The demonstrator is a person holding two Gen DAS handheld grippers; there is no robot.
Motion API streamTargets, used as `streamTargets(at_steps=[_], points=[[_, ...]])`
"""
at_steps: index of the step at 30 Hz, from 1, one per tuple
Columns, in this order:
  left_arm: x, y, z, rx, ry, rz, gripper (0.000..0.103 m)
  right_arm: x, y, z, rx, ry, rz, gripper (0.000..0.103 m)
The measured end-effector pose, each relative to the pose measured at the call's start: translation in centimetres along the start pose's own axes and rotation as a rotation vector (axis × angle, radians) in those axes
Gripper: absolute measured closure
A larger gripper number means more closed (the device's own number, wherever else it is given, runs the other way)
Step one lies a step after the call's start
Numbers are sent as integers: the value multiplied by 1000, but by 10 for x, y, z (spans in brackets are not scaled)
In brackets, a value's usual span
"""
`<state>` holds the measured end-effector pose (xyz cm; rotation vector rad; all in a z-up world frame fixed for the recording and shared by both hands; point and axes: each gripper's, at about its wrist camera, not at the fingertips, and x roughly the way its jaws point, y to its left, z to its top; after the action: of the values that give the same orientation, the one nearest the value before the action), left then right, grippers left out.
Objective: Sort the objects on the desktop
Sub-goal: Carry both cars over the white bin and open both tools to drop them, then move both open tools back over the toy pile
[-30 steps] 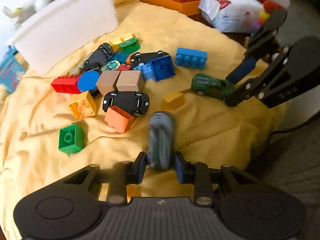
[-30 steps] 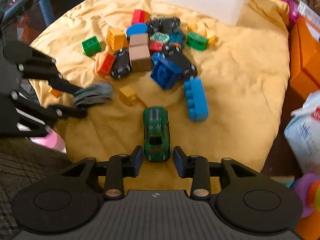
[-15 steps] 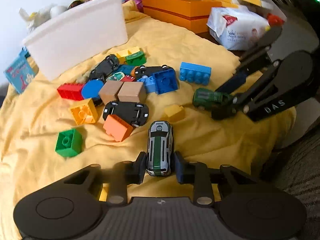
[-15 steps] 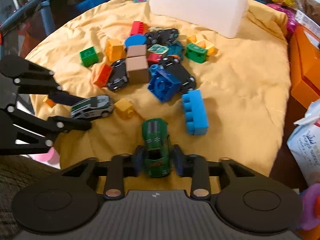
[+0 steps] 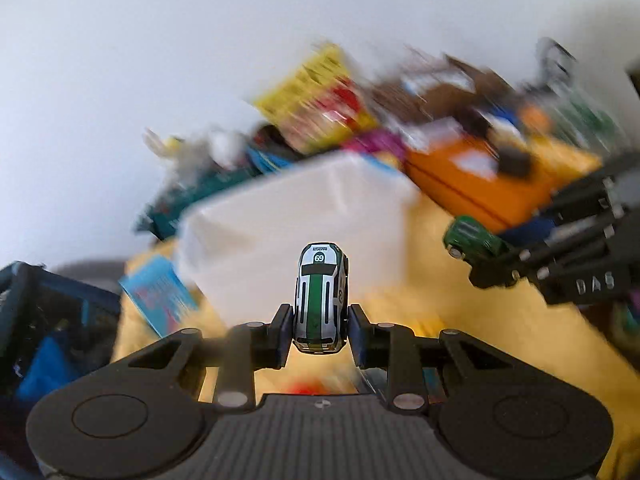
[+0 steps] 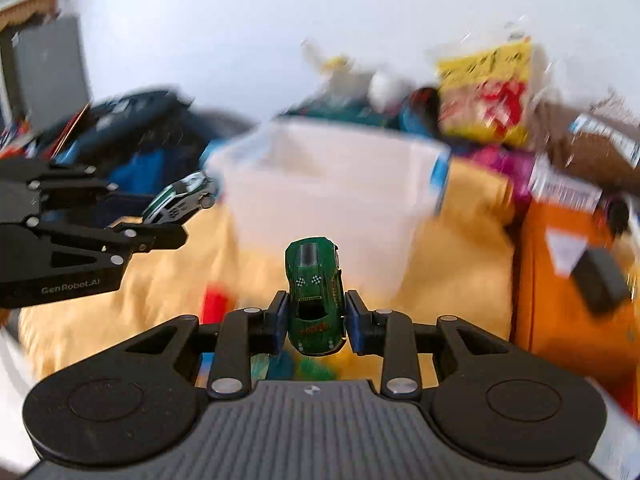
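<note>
Left claw [image 5: 320,330] clenched on a white toy car with green stripe and number 69 [image 5: 321,294], nose pointing away, held in the air in front of the white plastic bin [image 5: 280,236]; right claw [image 6: 316,326] likewise clamped on a dark green toy car with chequered marks [image 6: 315,300], also lifted before that bin [image 6: 336,196]. Background smeared by motion blur: yellow cloth [image 5: 500,336], orange box [image 5: 484,188] and a yellow packet [image 6: 486,92] only roughly legible, smaller toys under the claws reduced to coloured smudges. Each car also visible from the opposite view, gripped by its sides.
</note>
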<state>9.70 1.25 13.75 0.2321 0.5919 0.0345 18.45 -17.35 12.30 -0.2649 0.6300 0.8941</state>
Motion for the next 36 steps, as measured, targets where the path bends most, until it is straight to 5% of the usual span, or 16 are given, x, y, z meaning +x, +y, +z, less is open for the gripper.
streamTargets(at_steps=[3, 8, 15, 18, 27, 36], points=[[22, 16, 26, -47, -41, 50, 71, 23, -14, 32, 63, -52, -27, 70], [74, 26, 52, -116, 0, 87, 71, 70, -21, 58, 91, -47, -95, 70], [110, 31, 49, -126, 39, 136, 70, 92, -12, 70, 85, -55, -163, 60], [100, 30, 46, -85, 22, 134, 58, 86, -4, 70, 61, -69, -129, 60], [36, 39, 28, -141, -12, 45, 49, 44, 9, 59, 6, -85, -83, 50], [-33, 3, -42, -193, 57, -75, 49, -2, 35, 18, -42, -61, 19, 50]])
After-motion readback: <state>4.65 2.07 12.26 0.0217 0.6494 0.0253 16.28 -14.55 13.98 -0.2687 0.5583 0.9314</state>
